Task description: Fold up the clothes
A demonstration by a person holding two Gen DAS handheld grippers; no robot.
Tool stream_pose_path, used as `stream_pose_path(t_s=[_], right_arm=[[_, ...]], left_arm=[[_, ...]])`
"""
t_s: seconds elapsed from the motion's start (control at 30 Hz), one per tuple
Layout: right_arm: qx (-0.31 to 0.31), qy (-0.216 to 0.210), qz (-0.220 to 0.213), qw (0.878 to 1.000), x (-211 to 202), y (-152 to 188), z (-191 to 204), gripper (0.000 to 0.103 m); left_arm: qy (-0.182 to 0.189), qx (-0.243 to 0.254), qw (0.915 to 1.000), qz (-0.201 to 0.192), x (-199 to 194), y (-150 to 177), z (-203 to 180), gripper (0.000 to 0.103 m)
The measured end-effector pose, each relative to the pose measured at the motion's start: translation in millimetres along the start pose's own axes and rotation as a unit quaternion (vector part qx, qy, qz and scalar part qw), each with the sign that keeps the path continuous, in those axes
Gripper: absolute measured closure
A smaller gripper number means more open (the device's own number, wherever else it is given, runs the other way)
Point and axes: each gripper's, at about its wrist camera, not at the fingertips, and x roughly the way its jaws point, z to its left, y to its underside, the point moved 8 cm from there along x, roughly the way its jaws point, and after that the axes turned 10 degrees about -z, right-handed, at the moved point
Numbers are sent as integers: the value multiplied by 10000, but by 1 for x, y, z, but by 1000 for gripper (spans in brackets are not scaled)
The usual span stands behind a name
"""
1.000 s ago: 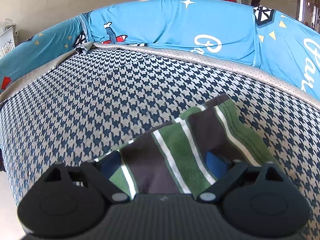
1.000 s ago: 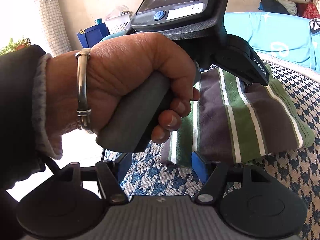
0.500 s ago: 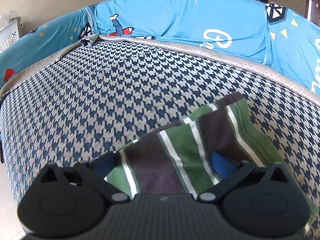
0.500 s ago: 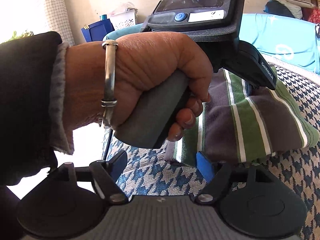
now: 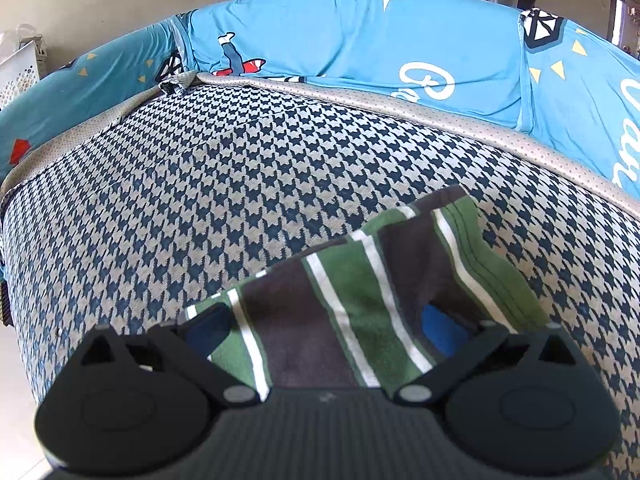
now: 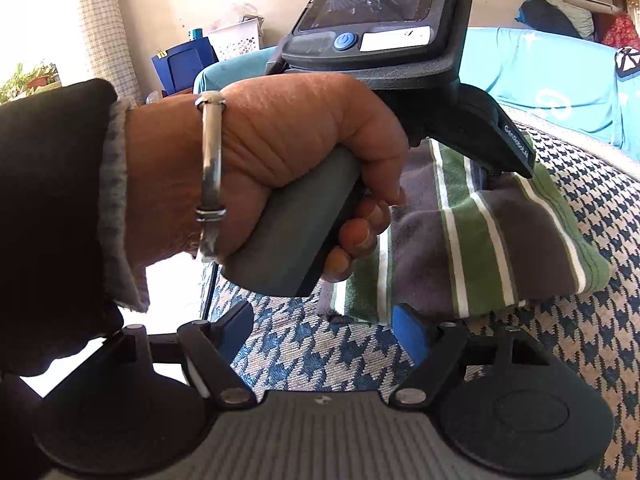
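Striped cloth (image 5: pixel 360 300), green, grey and white, folded into a compact bundle, lying on houndstooth cover (image 5: pixel 240 184) near its front edge. Blue printed sheet (image 5: pixel 360 48) draped along the back beyond a grey dotted border.

Left gripper (image 5: pixel 326 328) spread wide, blue pads either side of the cloth's near end; cloth lies between them, not pinched. Released.

Right gripper (image 6: pixel 324 328) parted too, nothing between the pads but cover; right pad just beside the cloth's near edge, contact hard to tell. Not grasping.

Left hand (image 6: pixel 280 168) seen from right wrist view, clenched on the left gripper's grey handle, metal bangle (image 6: pixel 210 176) at the wrist, dark sleeve (image 6: pixel 48 200) behind. Gripper body hangs over the cloth.
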Motion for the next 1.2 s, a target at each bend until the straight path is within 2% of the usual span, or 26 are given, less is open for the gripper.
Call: stream_pose_path(t_s=[0.37,0.53,0.73,0.97,1.2], right_arm=[[-28,808,196,9965,-52,-2,-21,26],[-144,1147,450,9923,-77,5,-19,26],[59,1448,625,9875,-89,8,-29,26],[779,1924,690,9758,-92,14,-60,25],[1680,2099,485,9619,-103,12,-82,25]], left_arm=[[299,309,9990,-108,-27,10,-27,1],[305,387,9988,-87,-25,14,-34,1],[265,388,9989,-33,-17,17,-37,1],[182,395,9991,-15,-7,17,-42,0],[162,325,9993,-14,-8,15,-42,0]])
